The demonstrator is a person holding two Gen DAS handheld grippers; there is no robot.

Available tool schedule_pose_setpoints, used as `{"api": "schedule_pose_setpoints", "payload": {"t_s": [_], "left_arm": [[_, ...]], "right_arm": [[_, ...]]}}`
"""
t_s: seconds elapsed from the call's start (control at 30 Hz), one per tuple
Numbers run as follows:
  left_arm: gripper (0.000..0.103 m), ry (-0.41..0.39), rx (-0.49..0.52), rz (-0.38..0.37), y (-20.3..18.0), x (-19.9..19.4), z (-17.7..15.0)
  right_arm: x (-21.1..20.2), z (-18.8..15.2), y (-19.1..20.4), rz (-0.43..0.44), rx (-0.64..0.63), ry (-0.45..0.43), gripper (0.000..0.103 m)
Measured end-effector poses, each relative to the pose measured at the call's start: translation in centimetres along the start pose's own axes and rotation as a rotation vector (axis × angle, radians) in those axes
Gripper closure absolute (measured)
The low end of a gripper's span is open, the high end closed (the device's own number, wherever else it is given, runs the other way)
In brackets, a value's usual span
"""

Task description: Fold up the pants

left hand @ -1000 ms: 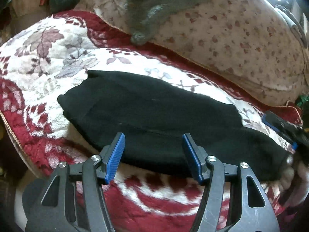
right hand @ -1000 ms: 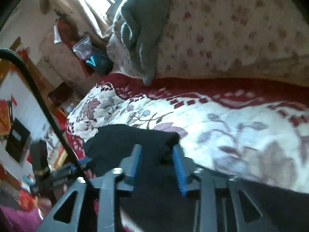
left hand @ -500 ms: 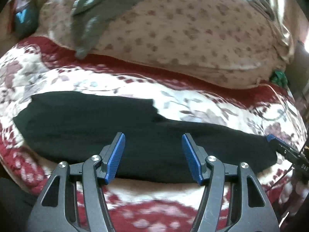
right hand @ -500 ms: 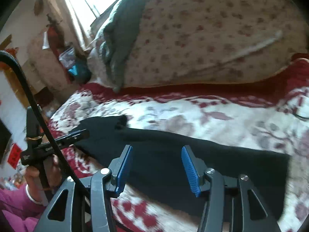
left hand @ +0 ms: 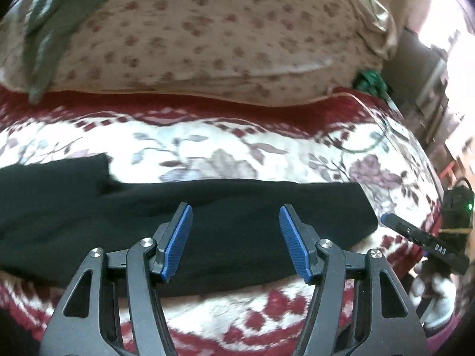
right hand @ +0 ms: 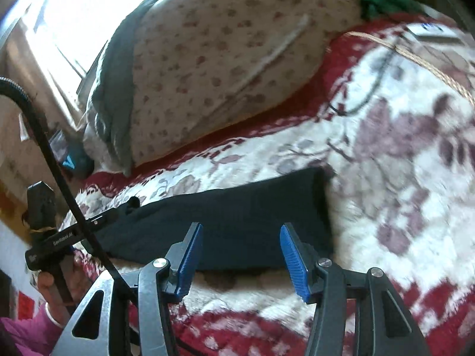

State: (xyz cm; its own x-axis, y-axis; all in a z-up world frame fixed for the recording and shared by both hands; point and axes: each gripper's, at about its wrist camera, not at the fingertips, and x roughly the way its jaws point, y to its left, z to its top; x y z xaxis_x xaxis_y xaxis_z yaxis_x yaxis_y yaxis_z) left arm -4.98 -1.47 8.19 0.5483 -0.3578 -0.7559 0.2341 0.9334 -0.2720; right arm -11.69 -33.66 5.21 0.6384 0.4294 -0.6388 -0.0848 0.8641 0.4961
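**Both ends free, the next fold still to be taken**

Left wrist view: a bed spread with a red and cream flowered blanket [left hand: 237, 145] fills the frame, a spotted quilt [left hand: 207, 38] heaped behind it. The black pants [left hand: 124, 207] lie flat across the blanket as a long narrow band, their leg end squared off at the right. The left hand-held gripper [left hand: 234, 238] hovers over the band's near edge, jaws wide, nothing between them. To fold well, it should pinch the whole stack of layers at one end, not the top layer alone.

Right wrist view: the same bed, tilted. The right hand-held gripper [right hand: 240, 259] stands half open and empty above the leg end, its jaws having just been opening. It should grip the near corner squarely so the edges meet.
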Motion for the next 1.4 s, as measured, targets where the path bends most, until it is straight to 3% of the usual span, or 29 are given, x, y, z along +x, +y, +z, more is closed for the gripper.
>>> {"api": "schedule_pose_setpoints", "payload": {"t_s": [0.23, 0.37, 0.6, 0.77, 0.87, 1.07, 1.33, 1.4], "left_arm": [[0.042, 0.08, 0.106, -0.123, -3.6, 3.8, 1.9], [0.042, 0.128, 0.196, -0.185, -5.9, 6.2, 2.6], [0.042, 0.202, 0.347, -0.233, -9.7, 10.6, 3.7], [0.042, 0.242, 0.448, -0.277, -11.6, 13.2, 4.7], [0.042, 0.304, 0.509, -0.319, -12.9, 14.4, 4.5], [0.042, 0.422, 0.6, -0.333, -15.0, 16.8, 3.4], [0.039, 0.423, 0.633, -0.381, -15.3, 17.7, 3.5], [0.047, 0.406, 0.654, -0.396, -15.4, 17.6, 3.2]], "right_arm": [[0.8, -0.9, -2.5, -0.057, 0.094, 0.081, 0.045], [1.0, -1.0, -3.7, -0.07, 0.156, 0.067, 0.045], [3.1, -0.5, -4.7, -0.111, 0.168, 0.086, 0.044], [3.8, -0.3, -5.3, -0.059, 0.188, 0.076, 0.044], [3.7, -0.6, -5.2, -0.035, 0.164, 0.07, 0.043], [3.6, -0.8, -5.0, 0.008, 0.14, 0.078, 0.039], [4.0, -0.9, -5.0, 0.012, 0.125, 0.065, 0.039], [4.0, -0.9, -5.1, 0.008, 0.125, 0.06, 0.044]]}}
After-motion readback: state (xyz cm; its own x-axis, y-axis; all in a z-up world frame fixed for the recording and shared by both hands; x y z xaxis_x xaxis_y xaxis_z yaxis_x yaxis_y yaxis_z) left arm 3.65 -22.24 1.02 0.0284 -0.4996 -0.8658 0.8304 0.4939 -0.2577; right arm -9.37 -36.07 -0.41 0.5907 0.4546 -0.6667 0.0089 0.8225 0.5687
